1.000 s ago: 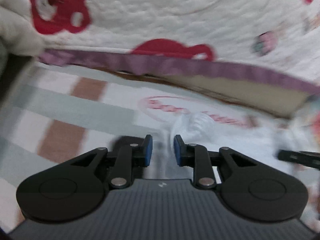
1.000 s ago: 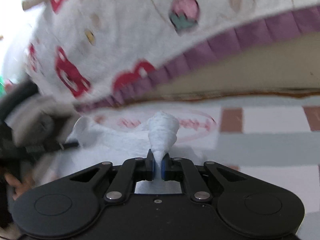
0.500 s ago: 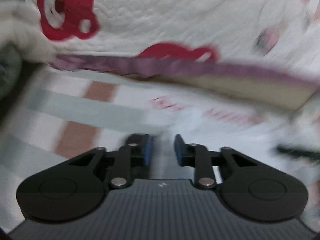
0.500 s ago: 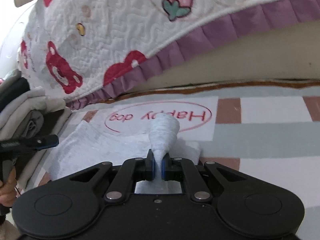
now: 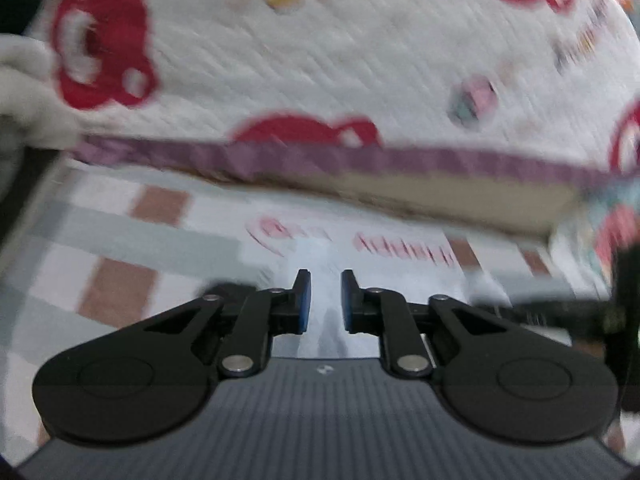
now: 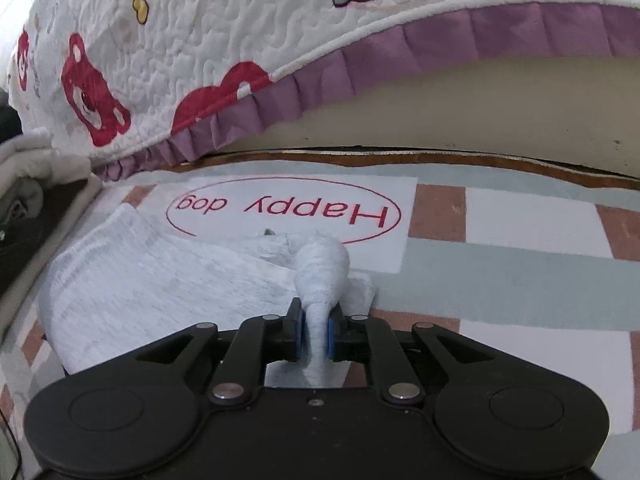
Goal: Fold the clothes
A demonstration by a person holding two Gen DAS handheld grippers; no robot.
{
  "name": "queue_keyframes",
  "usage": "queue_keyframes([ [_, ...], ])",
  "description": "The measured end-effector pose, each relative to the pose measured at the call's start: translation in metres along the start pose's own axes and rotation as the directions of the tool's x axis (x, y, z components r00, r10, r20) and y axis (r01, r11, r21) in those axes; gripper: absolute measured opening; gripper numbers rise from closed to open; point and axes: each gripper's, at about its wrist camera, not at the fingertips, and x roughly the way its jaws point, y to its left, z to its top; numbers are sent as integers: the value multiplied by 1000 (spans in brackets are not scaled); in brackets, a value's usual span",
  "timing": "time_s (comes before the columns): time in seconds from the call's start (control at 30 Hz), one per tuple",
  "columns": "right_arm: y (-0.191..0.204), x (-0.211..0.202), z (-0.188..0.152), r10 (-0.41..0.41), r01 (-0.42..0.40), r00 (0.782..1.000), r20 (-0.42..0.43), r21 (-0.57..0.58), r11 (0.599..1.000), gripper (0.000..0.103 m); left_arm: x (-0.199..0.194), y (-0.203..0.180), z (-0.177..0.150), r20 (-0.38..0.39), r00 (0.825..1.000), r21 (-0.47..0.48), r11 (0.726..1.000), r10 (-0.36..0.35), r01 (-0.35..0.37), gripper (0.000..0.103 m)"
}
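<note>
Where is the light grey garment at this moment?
In the right wrist view, the light grey garment lies on the checked mat, left of centre, just below the red "Happy dog" print; the opening right gripper has its bunched corner between the pads.

We see one garment [image 6: 160,280], a pale grey, heathered piece of soft knit cloth. Most of it lies flat on the checked mat [image 6: 500,272], spread toward the left side of the right wrist view, its far edge just short of the red "Happy dog" oval. One corner is bunched into a rounded, twisted roll that rises off the flat part and tapers down toward us. In the left wrist view the garment [image 5: 324,280] is only a blurred pale patch on the mat.
</note>
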Motion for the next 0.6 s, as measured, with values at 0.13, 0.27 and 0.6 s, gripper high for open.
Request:
queue_keyframes([
  [0.13,-2,1,0,-15,15,1000,4,3,1000,12,31,23,-15,-164,976,-94,982,144,-161,20],
  [0.27,-3,1,-1,-30,30,1000,9,5,1000,13,36,48,-27,-220,941,-117,950,258,-288,20],
  [0.6,-18,-34,6,-178,169,979,94,102,980,52,-15,89,-54,-182,983,-490,869,-19,-74,42],
])
